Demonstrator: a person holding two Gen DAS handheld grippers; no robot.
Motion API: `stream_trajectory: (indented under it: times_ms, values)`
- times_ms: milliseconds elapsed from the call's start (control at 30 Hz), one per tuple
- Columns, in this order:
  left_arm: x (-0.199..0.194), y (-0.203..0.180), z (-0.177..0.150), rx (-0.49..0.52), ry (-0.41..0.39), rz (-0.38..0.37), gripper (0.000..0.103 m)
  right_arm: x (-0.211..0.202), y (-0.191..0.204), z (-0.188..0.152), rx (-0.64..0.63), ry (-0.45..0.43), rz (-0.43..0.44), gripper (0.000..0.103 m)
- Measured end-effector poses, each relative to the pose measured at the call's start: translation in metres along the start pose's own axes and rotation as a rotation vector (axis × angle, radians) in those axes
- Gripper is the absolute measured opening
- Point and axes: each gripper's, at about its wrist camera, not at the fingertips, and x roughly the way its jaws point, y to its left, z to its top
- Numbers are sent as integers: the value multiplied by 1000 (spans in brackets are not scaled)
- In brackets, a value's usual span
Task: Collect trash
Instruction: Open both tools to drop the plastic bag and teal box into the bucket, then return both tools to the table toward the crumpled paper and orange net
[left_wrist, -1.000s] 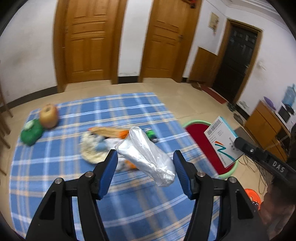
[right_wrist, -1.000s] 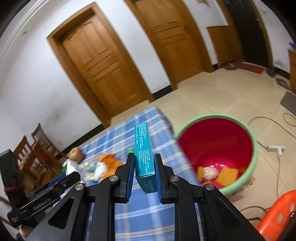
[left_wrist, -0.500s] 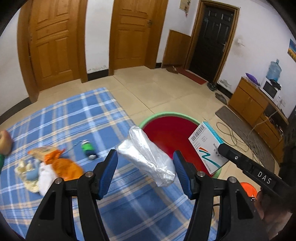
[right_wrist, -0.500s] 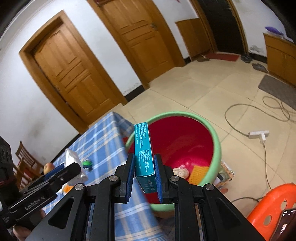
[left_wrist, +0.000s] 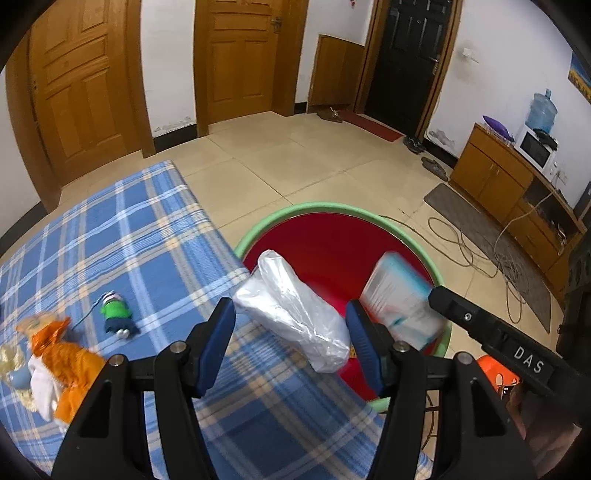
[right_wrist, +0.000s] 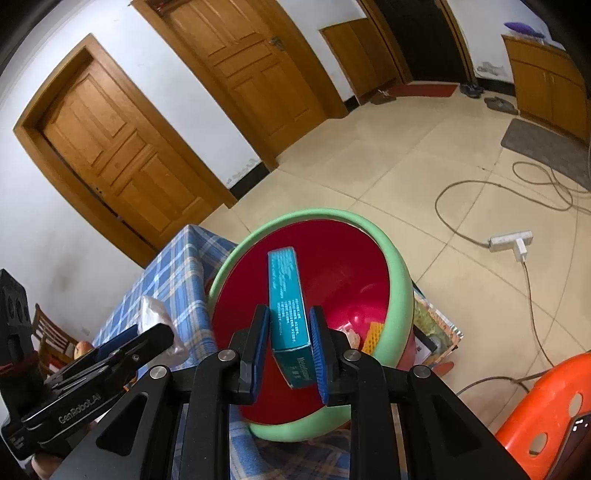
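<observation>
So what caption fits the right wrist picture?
Right gripper holds a teal cardboard box over the red, green-rimmed plastic bin.

I note the bin (left_wrist: 334, 210) standing on the floor just beside the table's (left_wrist: 122, 236) right edge. On the table, left of the bin, lie a small figure (left_wrist: 116, 319) and a wrapper heap (left_wrist: 55, 363). A cabinet (left_wrist: 495, 177) stands far right.

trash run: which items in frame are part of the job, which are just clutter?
Job:
- plastic bag in left gripper
- teal box between right gripper pads
- red bin, beside the table
- orange wrappers on blue plaid cloth

Clutter:
- power strip
- orange stool
- water jug
</observation>
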Motion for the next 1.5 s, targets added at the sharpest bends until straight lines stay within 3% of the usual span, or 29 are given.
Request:
stream_trajectory:
  times_ms: [400,767,1100,1500]
  values:
    - [14,-9,4,27,23,-12,66,-13,-10,3,20,-46,-3,34]
    - [-6,2,0,-20,0,-10,69,-28,-3,-1,11,-65,8,41]
    - [-51,35,-11,-88,-60,33,69,-39,34,-13,-30,-55,68,51]
    - [-98,106,-32,-199,-120,132,69,-35,84,-34,-105,-13,117,53]
